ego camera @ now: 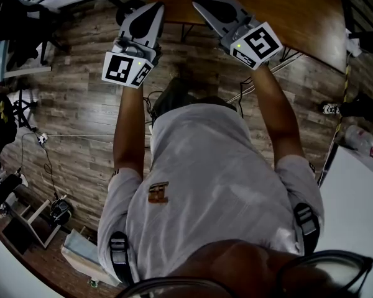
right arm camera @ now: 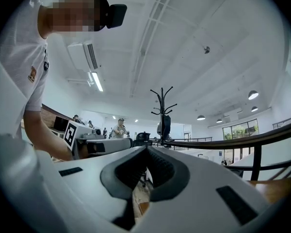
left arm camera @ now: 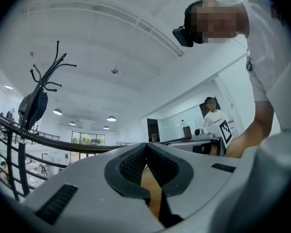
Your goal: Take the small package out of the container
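So both claws are up in front of the person's chest. The left gripper (ego camera: 154, 6) and the right gripper (ego camera: 200, 2) are each clenched tight with nothing between the pads, and both gripper views show the dark pads meeting at the tip. In the head view the two tips sit right at the near edge of the wooden table (ego camera: 292, 11), the left one by its corner and the right one overlapping the top. There's plenty of open room between and beside the arms, since it's just bare wood-plank floor (ego camera: 81, 104) down there. The part of the tabletop that shows is bare. As for the small package and the container, I can't tell where they are, since no view shows them. The room is a big open office with a white ceiling and round lamps. A dark curved railing (right arm camera: 233, 142) runs past just beyond the jaws. A coat rack (right arm camera: 162, 106) stands behind it, with something dark hanging on it. Off to the person's right there's a white surface (ego camera: 360, 210), a post with yellow-black tape (ego camera: 345, 89) and a shoe (ego camera: 329, 108). On the left are loose cables (ego camera: 46, 160) and dark gear. Another person (left arm camera: 213, 113) stands far back in the room.
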{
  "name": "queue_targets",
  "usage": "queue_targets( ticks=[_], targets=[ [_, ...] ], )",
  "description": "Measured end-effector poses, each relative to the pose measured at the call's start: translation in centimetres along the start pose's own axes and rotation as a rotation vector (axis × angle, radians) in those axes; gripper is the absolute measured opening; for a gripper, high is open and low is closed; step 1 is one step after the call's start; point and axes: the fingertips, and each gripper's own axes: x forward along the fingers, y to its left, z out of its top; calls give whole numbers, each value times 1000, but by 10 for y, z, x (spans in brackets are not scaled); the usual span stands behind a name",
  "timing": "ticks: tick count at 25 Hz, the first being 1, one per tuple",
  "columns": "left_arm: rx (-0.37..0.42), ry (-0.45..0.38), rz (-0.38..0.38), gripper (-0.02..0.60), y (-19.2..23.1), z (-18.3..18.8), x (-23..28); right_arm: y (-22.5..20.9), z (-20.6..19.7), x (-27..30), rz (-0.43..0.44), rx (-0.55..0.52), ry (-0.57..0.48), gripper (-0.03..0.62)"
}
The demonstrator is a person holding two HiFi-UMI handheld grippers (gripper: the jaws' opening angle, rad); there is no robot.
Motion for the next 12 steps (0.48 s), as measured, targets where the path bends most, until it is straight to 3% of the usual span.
queue_targets(
  ticks=[12],
  targets=[
    [-7, -12, -11, 18, 63, -22, 44, -61, -19, 44, -24, -9, 17, 32]
  ],
)
